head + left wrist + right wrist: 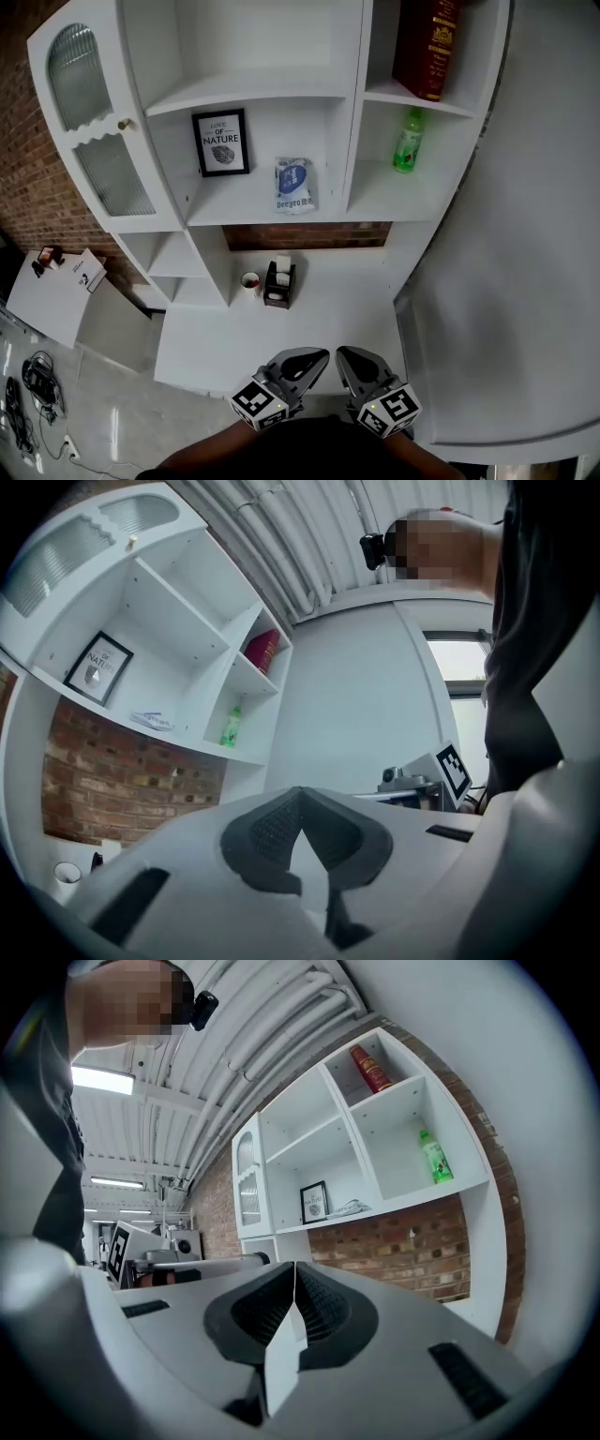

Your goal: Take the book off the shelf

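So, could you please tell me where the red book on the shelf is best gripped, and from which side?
Probably the lower spine of the red book, approached from the open front with one finger on each cover. It stands alone and tilted in the top right compartment, spine facing out, so both covers look reachable there.

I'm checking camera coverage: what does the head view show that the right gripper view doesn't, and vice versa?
Only the head view: the black holder and small cup on the counter. Only the right gripper view: ceiling pipes and a lit ceiling lamp. Both: the red book, green bottle and framed picture on the shelf.
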Available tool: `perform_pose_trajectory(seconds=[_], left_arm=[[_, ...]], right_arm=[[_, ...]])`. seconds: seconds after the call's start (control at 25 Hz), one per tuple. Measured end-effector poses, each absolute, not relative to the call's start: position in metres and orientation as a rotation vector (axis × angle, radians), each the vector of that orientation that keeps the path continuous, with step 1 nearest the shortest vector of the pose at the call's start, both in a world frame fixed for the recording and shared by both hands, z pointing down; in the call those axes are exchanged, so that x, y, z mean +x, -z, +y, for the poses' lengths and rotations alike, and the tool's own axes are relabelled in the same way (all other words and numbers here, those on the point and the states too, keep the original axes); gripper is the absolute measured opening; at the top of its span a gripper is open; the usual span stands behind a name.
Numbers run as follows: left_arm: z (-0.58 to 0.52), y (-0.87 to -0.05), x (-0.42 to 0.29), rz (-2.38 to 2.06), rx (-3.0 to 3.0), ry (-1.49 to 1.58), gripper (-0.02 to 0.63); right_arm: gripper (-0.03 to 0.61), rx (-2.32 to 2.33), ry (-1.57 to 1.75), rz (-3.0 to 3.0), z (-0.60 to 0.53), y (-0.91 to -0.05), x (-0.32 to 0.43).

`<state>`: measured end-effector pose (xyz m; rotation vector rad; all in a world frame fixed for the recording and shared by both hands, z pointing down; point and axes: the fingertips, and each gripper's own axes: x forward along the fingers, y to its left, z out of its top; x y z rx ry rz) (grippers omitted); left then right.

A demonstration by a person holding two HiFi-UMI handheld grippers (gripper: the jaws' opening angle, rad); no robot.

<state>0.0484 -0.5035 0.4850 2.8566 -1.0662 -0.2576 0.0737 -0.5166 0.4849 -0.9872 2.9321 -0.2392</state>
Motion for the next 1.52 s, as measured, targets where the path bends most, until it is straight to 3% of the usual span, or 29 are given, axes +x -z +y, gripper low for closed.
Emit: perform_pose_trajectory(seconds=[0.32,0.64,1.2,1.52], left_arm=[[-0.566,-0.439,0.101,-1.122,2.940,0.262,0.008],[-0.615,-0.362,0.122,-1.031,3.092,0.277,0.008],[-0.672,-0.204,0.124,-0.936,3.320,0.247,0.008],[-0.689,-0.110,0.129,-0.909,3.451,0.258,0.008]], right_arm=[[0.018,-0.932,0.126,2.975,-0.573,-0.460,0.137],[0.020,-0.885,-0.200,2.954,-0.627,-0.371,0.156],[0.023,-0.784,-0.383,2.864,-0.674,-0.196,0.172],[0.100,-0.846,-0.467,2.793,-0.717,-0.093,0.175]])
